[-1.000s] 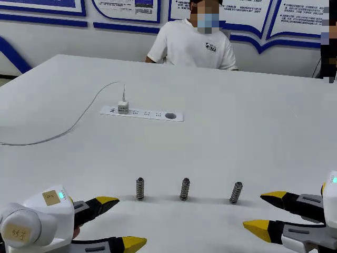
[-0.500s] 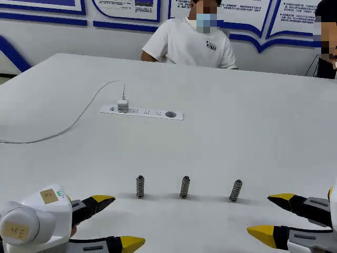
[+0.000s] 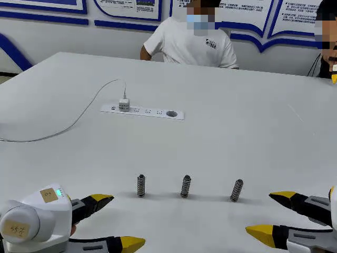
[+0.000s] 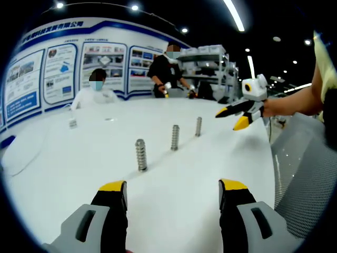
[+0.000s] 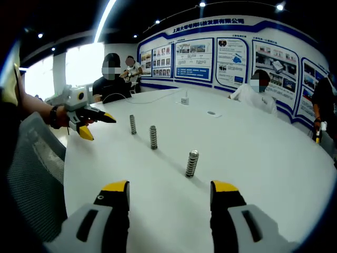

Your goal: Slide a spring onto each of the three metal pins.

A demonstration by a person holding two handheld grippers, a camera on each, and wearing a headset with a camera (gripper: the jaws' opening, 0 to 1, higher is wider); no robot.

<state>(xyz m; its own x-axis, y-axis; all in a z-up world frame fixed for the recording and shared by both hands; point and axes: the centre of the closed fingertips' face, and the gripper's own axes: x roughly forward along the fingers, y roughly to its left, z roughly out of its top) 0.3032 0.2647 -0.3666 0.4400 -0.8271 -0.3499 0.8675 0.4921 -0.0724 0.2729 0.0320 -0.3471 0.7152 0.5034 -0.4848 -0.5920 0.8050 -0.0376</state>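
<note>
Three upright metal pins stand in a row on the white table, each with a spring around it: the left spring (image 3: 140, 185), the middle spring (image 3: 185, 186) and the right spring (image 3: 237, 190), which leans slightly. My left gripper (image 3: 116, 221) is open near the front left edge, nothing between its yellow-tipped jaws. My right gripper (image 3: 273, 216) is open at the front right, also holding nothing. In the left gripper view the nearest spring (image 4: 141, 154) stands ahead of my left gripper (image 4: 172, 190). In the right gripper view the nearest spring (image 5: 191, 163) stands ahead of my right gripper (image 5: 169, 191).
A white power strip (image 3: 142, 112) with a plugged charger and a cable (image 3: 73, 124) lies mid-table. A person in a white shirt (image 3: 189, 42) sits at the far edge; another person is at the right edge. Open table surface lies between the springs and the strip.
The head camera has shifted slightly; both grippers have drawn back a little toward the near edge. The springs have not moved.
</note>
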